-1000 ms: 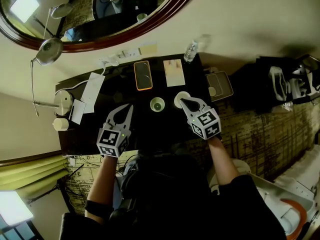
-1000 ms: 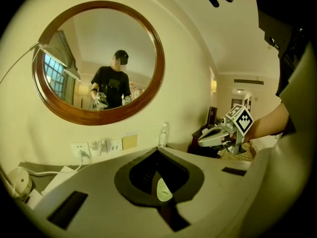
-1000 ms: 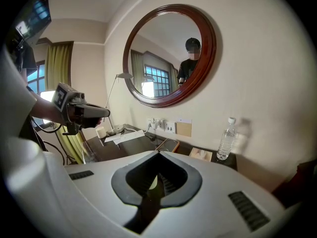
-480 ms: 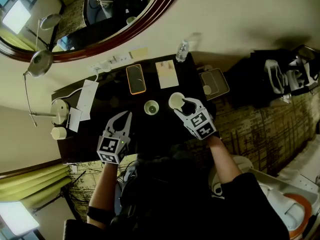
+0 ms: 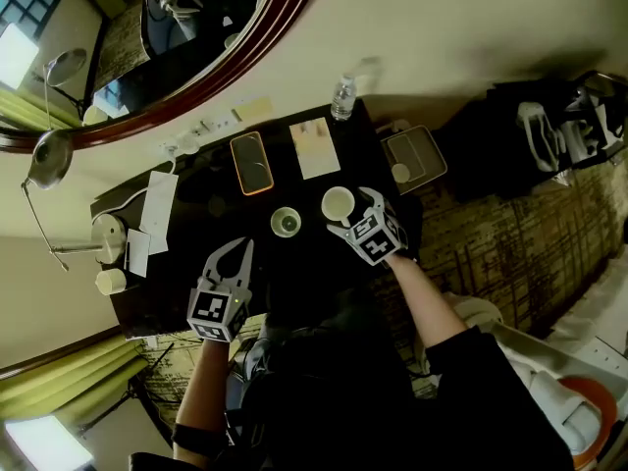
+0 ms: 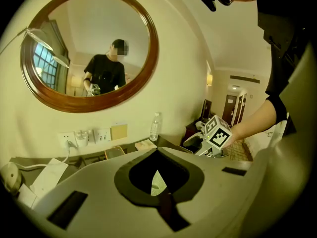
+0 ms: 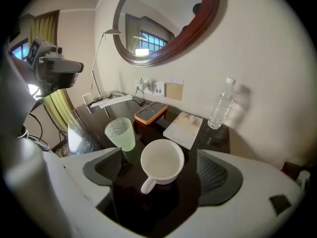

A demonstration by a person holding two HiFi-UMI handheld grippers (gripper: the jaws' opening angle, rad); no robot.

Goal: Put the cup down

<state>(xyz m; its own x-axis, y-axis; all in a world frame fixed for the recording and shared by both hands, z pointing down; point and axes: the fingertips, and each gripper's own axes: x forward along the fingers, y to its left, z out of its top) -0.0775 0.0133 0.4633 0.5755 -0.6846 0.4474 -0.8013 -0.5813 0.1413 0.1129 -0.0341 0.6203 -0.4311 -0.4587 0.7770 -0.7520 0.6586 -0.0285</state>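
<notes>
1 white cup [image 7: 162,158], empty, upright on the dark table [image 7: 148,212] between right gripper [image 7: 161,169] jaws, which have just been opening: wide, no contact. 1 green glass [image 7: 120,133] at cup's 10 o'clock. Left gripper [image 5: 235,248] closed, empty

Left gripper [image 5: 238,247]: jaws together, empty, pointing 12 o'clock.
Right gripper [image 5: 348,212]: jaws just opened wide, either side of cup [image 5: 338,204], pads clear, pointing 11 o'clock.
</notes>
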